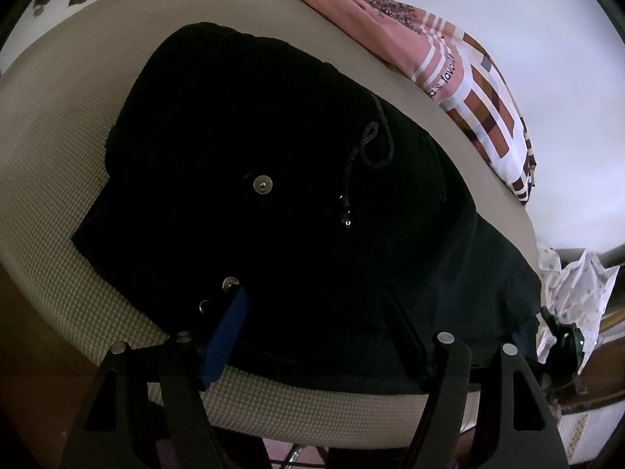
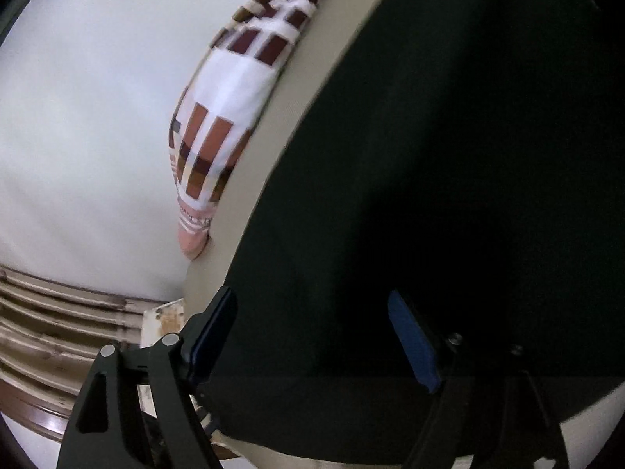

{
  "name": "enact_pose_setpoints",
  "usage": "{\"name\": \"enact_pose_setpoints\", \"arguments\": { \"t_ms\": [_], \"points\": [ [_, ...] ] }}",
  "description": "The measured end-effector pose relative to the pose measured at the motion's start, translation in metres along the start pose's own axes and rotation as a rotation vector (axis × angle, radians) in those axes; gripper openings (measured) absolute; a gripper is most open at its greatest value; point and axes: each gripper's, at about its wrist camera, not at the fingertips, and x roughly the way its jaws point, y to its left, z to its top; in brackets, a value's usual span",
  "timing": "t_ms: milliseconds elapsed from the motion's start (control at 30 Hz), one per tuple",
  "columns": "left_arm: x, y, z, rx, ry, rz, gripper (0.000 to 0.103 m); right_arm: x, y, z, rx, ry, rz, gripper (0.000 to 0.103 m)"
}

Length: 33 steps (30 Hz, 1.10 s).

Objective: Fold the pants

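Note:
Black pants (image 1: 273,136) lie folded in a heap on a beige woven seat cushion (image 1: 58,136), with a metal snap button (image 1: 263,184) and a knotted drawstring (image 1: 371,140) facing up. My left gripper (image 1: 316,301) hangs over the pants' near edge. Its jaws are open and the blue pad (image 1: 230,324) rests beside the cloth. In the right wrist view the pants (image 2: 429,156) cover most of the cushion (image 2: 312,58). My right gripper (image 2: 312,305) is open and straddles a flat stretch of the dark fabric near its edge, without pinching it.
A pink, white and brown patterned cloth (image 1: 468,90) lies bunched along the cushion's far side against a white wall, and shows in the right wrist view as well (image 2: 218,125). A white dotted cloth (image 1: 578,285) hangs off to the right. Slatted brown woodwork (image 2: 58,312) sits below left.

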Motion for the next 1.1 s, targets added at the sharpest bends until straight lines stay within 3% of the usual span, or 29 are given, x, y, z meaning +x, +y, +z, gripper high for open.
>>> {"name": "enact_pose_setpoints", "arguments": {
  "t_ms": [67,200,267,400,533,667,800,900,1033,1100],
  "points": [
    [0.000,0.000,-0.001,0.000,-0.001,0.001,0.072,0.004,0.003,-0.003,0.013,0.000,0.038,0.082],
    [0.000,0.000,0.000,-0.007,-0.002,-0.004,0.072,0.021,0.008,-0.013,0.104,0.042,0.211,0.082],
    [0.000,0.000,0.001,-0.004,0.000,-0.005,0.072,0.012,0.001,-0.013,0.140,-0.048,0.270,0.083],
    [0.000,0.002,0.000,0.001,0.001,-0.006,0.072,-0.009,-0.014,0.004,0.171,-0.176,0.314,0.083],
    [0.000,0.001,0.000,-0.004,-0.003,-0.006,0.074,-0.028,-0.018,0.017,0.143,-0.267,0.252,0.083],
    [0.000,-0.001,-0.002,0.010,-0.003,0.007,0.074,-0.031,-0.027,0.024,0.189,-0.273,0.322,0.083],
    [-0.001,-0.002,-0.002,0.015,-0.005,-0.015,0.074,-0.050,-0.012,0.035,0.099,-0.329,0.343,0.083],
    [-0.001,-0.013,-0.009,0.053,0.025,-0.088,0.075,-0.064,0.000,0.035,0.020,-0.296,0.275,0.083],
    [0.005,-0.040,-0.022,0.144,0.106,-0.204,0.075,-0.062,-0.014,0.018,0.047,-0.142,0.157,0.083],
    [0.011,-0.054,-0.028,0.162,0.160,-0.264,0.075,-0.056,-0.020,0.009,0.063,-0.090,0.152,0.083]
  ]
}}
